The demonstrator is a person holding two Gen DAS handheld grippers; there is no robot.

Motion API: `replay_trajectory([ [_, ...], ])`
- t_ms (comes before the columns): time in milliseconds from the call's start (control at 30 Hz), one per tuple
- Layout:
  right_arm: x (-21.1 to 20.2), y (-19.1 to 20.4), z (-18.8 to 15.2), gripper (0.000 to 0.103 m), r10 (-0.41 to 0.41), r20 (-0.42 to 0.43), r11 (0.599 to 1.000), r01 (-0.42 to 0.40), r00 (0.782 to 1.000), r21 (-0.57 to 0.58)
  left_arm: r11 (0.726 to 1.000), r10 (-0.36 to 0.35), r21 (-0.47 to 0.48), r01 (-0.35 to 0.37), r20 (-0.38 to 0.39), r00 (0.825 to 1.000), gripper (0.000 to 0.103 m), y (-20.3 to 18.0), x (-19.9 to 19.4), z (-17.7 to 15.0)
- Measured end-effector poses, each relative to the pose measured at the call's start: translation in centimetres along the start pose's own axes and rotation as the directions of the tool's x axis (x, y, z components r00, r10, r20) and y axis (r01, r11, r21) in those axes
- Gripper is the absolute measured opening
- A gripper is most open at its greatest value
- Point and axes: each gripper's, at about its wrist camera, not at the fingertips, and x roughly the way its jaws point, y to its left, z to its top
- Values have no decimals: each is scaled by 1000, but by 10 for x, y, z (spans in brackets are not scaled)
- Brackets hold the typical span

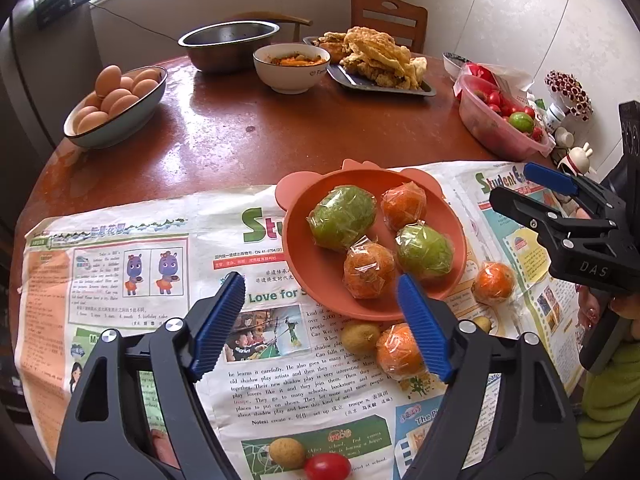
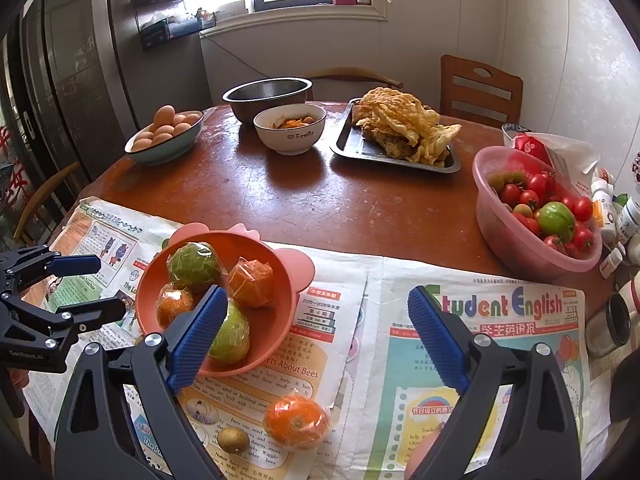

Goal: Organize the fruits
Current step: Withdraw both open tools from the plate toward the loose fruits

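With four wrapped fruits already sitting in the orange bowl [image 1: 304, 264], both tools hang empty above the newspaper [image 1: 132, 280] that covers the near side of the desk [image 1: 224, 136]. The left hand-held gripper [image 1: 324, 320] stands spread, nothing between its blue pads, and the right hand-held gripper [image 2: 320, 336] is spread just as wide, also empty.

What's left to gather? One wrapped orange [image 1: 400, 351] lies on the paper just in front of the bowl, partly behind the left tool's right pad. A second wrapped orange [image 1: 493, 283] rests just off the bowl's right rim. Small brownish fruits are scattered too: one [image 1: 359, 337] touching or nearly touching the near orange, another [image 1: 286, 453] at the bottom edge beside a cherry tomato [image 1: 327, 466].

The sensible next pick looks like the near orange for the left tool. Come down with the pads straddling it across the middle, since the plastic wrap looks slippery and a grip on loose film alone would probably slide off. Watch the small brown fruit beside it, as a careless descent could knock it rolling. The bowl is getting crowded, so the free spot near the front rim looks best, released low.
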Motion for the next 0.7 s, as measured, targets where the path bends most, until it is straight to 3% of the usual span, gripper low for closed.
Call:
replay_trajectory([
  [100,-6,-1,-1,92,-4,9,1000,4,1000,2,1000,14,-1,-14,12,1000,79,-1,-6,-1],
  [367,-28,2,-10,94,2,37,1000,-3,999,8,998,66,-8,-65,34,997,84,-2,-21,-8],
  [700,-56,14,-21,98,11,68,1000,-10,998,-12,997,74,-3,-74,56,996,93,-8,-39,-25],
])
